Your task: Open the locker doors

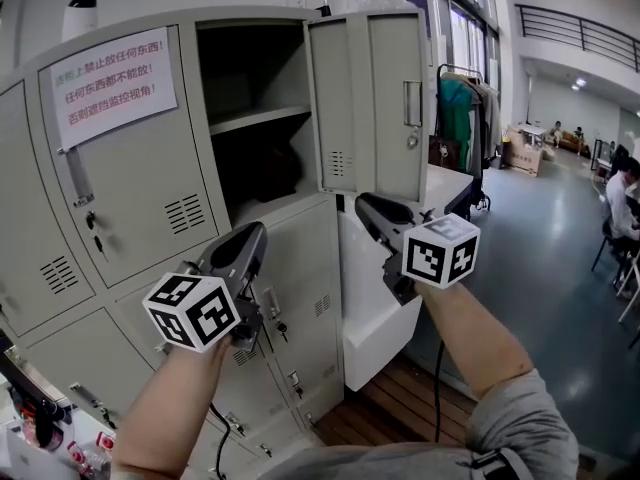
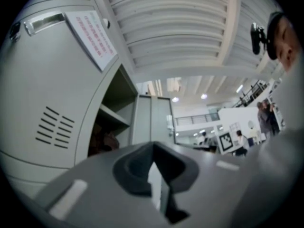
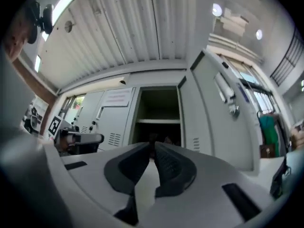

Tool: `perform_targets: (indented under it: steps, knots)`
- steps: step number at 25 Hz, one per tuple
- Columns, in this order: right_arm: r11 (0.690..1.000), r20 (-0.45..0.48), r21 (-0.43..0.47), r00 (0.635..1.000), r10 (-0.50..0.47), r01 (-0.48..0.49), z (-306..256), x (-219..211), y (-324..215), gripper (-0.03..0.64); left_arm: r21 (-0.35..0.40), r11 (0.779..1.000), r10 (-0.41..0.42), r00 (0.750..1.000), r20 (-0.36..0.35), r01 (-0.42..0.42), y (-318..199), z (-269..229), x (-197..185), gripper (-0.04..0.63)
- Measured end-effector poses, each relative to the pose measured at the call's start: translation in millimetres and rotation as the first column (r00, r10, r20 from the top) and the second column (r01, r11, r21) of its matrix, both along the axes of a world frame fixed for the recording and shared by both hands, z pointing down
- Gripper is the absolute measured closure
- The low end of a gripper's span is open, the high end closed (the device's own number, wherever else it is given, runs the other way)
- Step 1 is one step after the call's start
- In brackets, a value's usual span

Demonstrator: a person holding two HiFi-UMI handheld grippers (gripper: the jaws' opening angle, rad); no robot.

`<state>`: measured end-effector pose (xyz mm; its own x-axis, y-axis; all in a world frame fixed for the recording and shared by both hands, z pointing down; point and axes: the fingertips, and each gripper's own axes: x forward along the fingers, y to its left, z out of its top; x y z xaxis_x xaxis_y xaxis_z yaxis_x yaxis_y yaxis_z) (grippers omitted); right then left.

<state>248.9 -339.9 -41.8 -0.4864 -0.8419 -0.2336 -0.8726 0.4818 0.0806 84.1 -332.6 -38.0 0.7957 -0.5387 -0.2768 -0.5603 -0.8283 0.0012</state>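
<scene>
A bank of grey lockers (image 1: 120,218) stands in front of me. The top right door (image 1: 365,108) hangs open, showing a dark compartment (image 1: 255,118) with a shelf. Beside it, the door bearing a paper sign (image 1: 108,88) is closed. My left gripper (image 1: 255,236) is shut and empty, in front of the lower doors (image 1: 300,298). My right gripper (image 1: 362,204) is shut with nothing between its pads, just below the open door. The right gripper view shows the open compartment (image 3: 158,115) and open door (image 3: 213,113) ahead. In the left gripper view the signed door (image 2: 47,103) is close by.
A white cabinet (image 1: 385,318) stands against the lockers' right side, on a wooden platform (image 1: 400,398). A clothes rack (image 1: 465,108) is behind it. People sit at the far right (image 1: 620,198). Clutter lies at the bottom left (image 1: 40,418).
</scene>
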Motion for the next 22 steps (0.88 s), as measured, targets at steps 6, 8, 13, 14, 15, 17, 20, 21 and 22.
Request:
perform_targets:
  steps: [6,8,13,14,15,17,20,21,22]
  knots:
    - [0.995,0.022,-0.056,0.996,-0.087,0.088,50,-46,-3,0.584,0.019,0.999,-0.027,0.999,0.037,0.026,5,21,-22,0.594]
    - [0.994,0.008,-0.058,0.995,-0.097,0.097,52,-54,-4,0.584,0.007,0.999,-0.034,0.999,0.02,0.034,4,21,-30,0.594]
    - [0.991,-0.017,-0.071,0.993,-0.117,0.115,60,-68,-5,0.584,0.002,0.998,-0.055,0.998,-0.013,0.055,8,21,-47,0.591]
    - [0.99,-0.022,-0.079,0.992,-0.123,0.121,65,-72,-7,0.584,-0.001,0.998,-0.062,0.998,-0.011,0.062,9,24,-50,0.592]
    - [0.988,-0.028,-0.09,0.991,-0.132,0.129,72,-77,-8,0.584,-0.005,0.997,-0.071,0.997,-0.009,0.071,11,28,-53,0.591]
    - [0.979,-0.043,-0.124,0.985,-0.169,0.162,95,-93,-14,0.584,-0.012,0.996,-0.094,0.996,-0.007,0.093,13,40,-63,0.591]
    - [0.956,-0.059,-0.187,0.968,-0.242,0.228,146,-122,-30,0.583,-0.017,0.991,-0.134,0.991,-0.005,0.134,15,69,-77,0.591]
    - [0.949,-0.069,-0.21,0.964,-0.256,0.237,164,-131,-37,0.581,-0.023,0.989,-0.146,0.989,-0.003,0.146,14,81,-81,0.591]
    - [0.943,-0.082,-0.233,0.961,-0.264,0.239,182,-139,-46,0.571,-0.035,0.987,-0.159,0.987,0.0,0.159,13,95,-85,0.591]
